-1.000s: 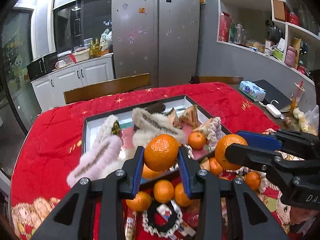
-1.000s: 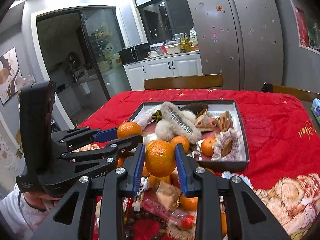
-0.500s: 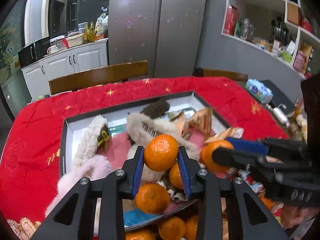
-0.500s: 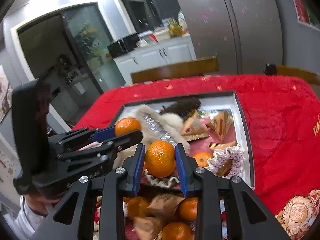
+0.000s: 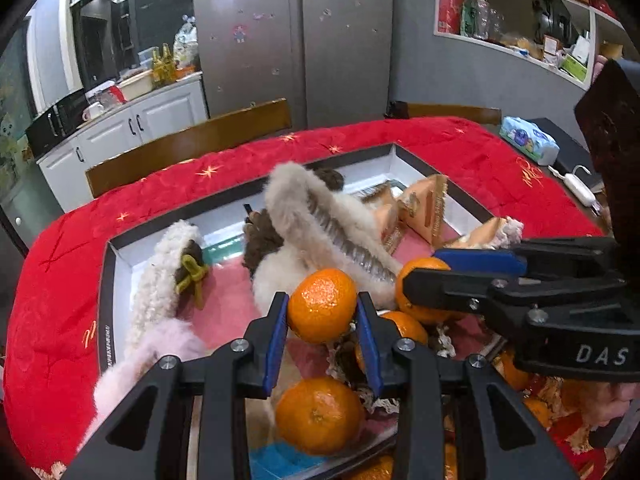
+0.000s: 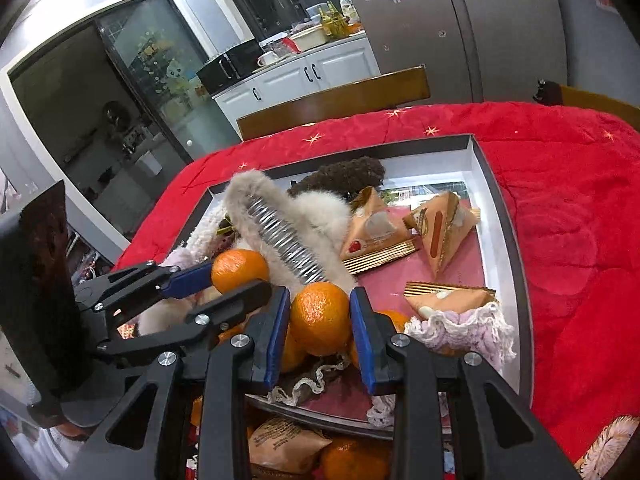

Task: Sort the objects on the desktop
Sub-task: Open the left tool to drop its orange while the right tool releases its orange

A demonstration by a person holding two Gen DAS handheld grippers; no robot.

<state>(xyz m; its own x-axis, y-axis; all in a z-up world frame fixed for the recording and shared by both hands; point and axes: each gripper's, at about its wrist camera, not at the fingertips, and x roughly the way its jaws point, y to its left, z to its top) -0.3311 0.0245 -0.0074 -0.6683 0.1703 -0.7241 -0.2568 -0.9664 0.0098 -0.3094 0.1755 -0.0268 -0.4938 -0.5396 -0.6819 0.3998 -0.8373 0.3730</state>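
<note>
1. Between your left fingers (image 5: 280, 336), a mandarin (image 5: 322, 305) is pinched, held over the near part of the tray (image 5: 107, 320).
2. Your right gripper (image 6: 320, 330) pinches a second mandarin (image 6: 320, 318) the same way, just beside the left gripper (image 5: 322, 334).
3. Below your left fingers, a loose mandarin (image 5: 318, 416) lies in the tray.
4. Beyond the fingertips, a furry hair clip (image 6: 280, 236) and wrapped snack packets (image 6: 376, 236) fill the tray.
5. Around the tray, a red cloth (image 6: 560, 184) covers the table.
</note>
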